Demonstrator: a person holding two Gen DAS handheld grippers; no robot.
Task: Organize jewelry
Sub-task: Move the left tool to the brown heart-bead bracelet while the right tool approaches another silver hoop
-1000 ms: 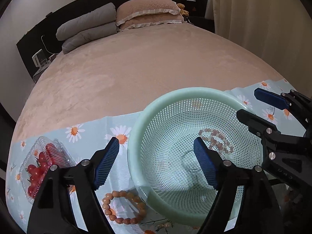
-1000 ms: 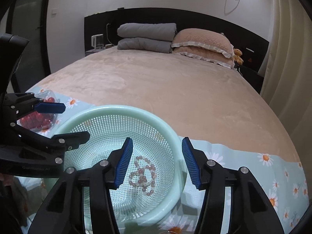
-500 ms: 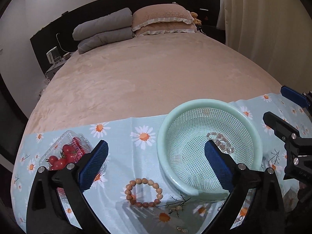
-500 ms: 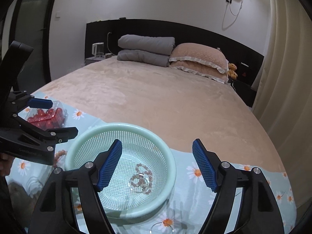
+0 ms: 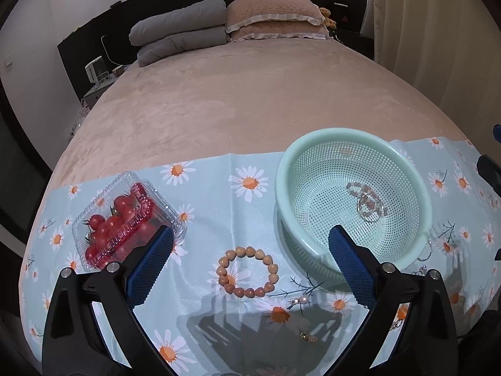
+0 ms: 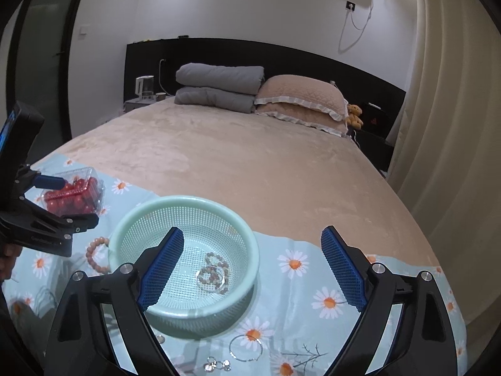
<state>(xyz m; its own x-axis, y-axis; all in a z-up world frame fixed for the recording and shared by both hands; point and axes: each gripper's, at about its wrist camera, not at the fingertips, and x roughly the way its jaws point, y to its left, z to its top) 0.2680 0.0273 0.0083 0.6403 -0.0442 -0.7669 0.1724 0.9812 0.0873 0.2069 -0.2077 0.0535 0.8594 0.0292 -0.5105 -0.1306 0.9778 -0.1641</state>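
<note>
I am gathering the jewelry into the mint basket point(image 5: 419, 188), my landmark on the daisy cloth point(image 5: 219, 197). One pale bead bracelet point(image 6: 214, 274) is already lying on its mesh floor. The peach heart-bead bracelet point(image 5: 247, 271) is waiting on the cloth just left of the basket, centred between my left tongs point(image 5: 250, 261), which I am holding wide above it, gripping nothing. My right tongs point(image 6: 252, 263) are also spread wide and empty over the basket's right side. In front of the basket a thin silver bangle point(image 6: 245, 349) and what may be earrings point(image 6: 216, 365) are lying loose. Left of the basket, the tomato box point(image 5: 125, 219) is sitting apart.
</note>
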